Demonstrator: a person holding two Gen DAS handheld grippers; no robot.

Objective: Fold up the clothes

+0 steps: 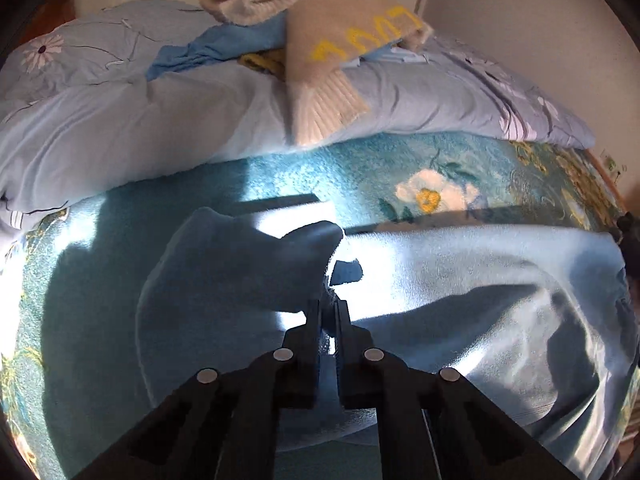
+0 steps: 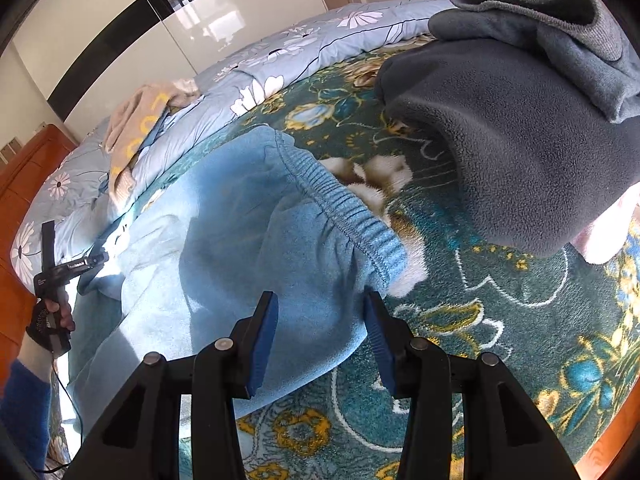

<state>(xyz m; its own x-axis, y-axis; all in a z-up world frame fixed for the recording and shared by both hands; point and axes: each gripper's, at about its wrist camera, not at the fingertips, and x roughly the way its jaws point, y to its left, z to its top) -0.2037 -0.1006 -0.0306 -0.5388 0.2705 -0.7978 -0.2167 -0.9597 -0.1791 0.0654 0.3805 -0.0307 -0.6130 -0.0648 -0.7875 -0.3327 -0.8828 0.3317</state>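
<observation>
Two grey garments (image 2: pixel 520 128) beside blue trousers (image 2: pixel 248 240)

Open bedspread (image 2: pixel 500 320) is left at 4 o'clock; 1 o'clock gets blocked by grey fleece pile (image 2: pixel 520 128).

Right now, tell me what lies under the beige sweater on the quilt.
Under the beige sweater a blue garment and something yellow poke out, resting on the floral quilt. How far they extend underneath is hidden.

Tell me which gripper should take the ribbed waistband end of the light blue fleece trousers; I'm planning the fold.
Right. The right gripper is open, straddling the light blue fleece trousers just below their ribbed waistband. The left gripper is shut on the garment's far end.
</observation>
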